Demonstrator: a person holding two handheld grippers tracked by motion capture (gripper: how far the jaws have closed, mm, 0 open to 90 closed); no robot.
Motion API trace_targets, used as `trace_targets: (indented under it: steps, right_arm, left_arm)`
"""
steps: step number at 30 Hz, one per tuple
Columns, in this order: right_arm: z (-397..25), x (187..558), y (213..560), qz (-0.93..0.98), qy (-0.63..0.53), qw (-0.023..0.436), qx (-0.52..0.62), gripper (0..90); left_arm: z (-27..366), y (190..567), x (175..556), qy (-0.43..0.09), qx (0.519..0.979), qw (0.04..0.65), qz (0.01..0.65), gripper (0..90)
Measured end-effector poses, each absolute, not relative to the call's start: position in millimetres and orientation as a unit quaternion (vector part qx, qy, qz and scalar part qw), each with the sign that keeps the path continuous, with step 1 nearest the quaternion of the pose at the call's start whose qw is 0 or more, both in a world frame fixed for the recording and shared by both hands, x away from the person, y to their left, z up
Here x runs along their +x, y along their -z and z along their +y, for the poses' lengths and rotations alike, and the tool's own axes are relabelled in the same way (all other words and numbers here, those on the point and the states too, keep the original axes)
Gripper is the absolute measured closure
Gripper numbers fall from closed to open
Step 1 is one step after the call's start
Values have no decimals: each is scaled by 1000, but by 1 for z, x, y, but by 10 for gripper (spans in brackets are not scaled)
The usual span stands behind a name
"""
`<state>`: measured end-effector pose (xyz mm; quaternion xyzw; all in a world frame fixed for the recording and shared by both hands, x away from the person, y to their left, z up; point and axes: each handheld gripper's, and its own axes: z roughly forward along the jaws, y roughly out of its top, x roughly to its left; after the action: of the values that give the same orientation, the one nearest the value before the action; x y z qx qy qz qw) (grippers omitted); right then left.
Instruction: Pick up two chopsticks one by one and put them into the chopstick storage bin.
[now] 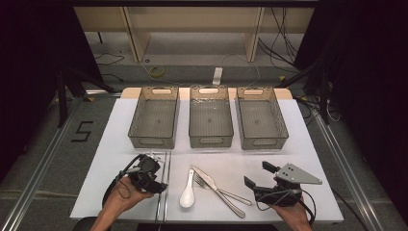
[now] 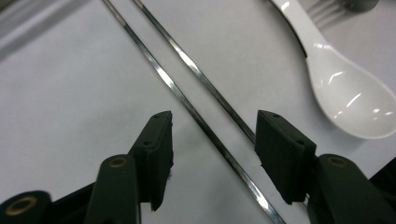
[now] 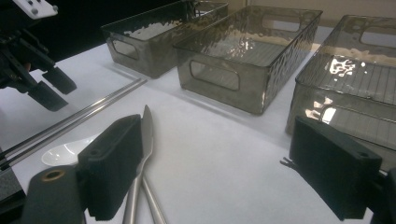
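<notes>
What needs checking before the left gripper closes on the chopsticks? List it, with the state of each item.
1. Left gripper open: ok.
2. Both chopsticks between its jaws: ok, both rods run through the gap.
3. Jaws low enough to grip: cannot tell.
4. Spoon outside the jaws: ok, it lies off to one side.
5. Right gripper away from the chopsticks: ok, it is open beyond the knife and fork.
6. Three bins empty: ok.
</notes>
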<state>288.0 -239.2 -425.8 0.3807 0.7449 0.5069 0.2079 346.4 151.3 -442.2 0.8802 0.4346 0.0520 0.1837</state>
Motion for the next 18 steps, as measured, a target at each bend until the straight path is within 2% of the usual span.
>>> trace_targets:
  steps: [6, 18]
  right_arm:
    - [-238, 288, 426, 747, -505, 208, 379, 187]
    - [-238, 289, 427, 746, -505, 207, 380, 191]
  left_arm:
    - [150, 449, 350, -42, 884, 169, 434, 532]
    - [147, 457, 354, -38, 888, 144, 435, 602]
